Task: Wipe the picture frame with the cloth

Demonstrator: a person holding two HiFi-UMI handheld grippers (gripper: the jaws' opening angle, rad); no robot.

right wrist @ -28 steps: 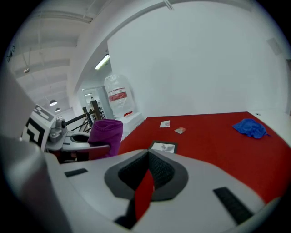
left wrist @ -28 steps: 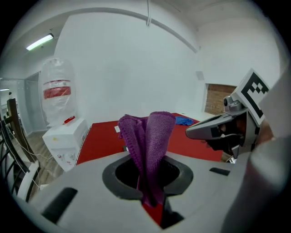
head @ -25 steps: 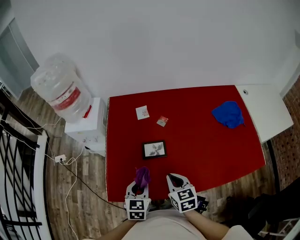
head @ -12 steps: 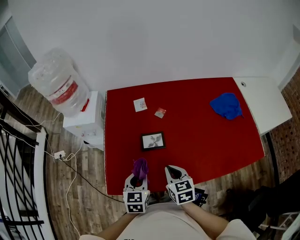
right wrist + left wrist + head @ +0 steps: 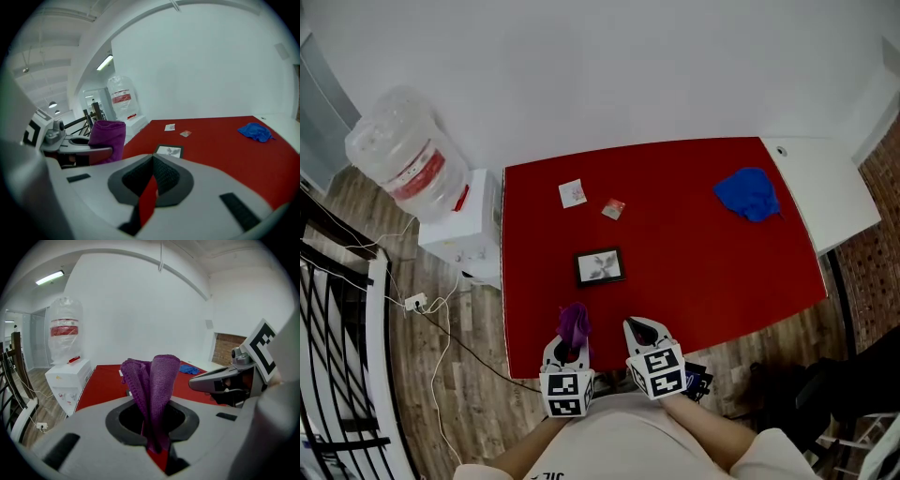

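One cloth (image 5: 574,321) inside left claw (image 5: 568,343).

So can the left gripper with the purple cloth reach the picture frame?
Probably yes. The left gripper holds the purple cloth at the near edge of the red table, and only bare tabletop lies between it and the picture frame just ahead.

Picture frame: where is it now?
Head view: the frame lies flat on the red table, left of centre, ahead of the cloth in the left gripper and short of two cards.
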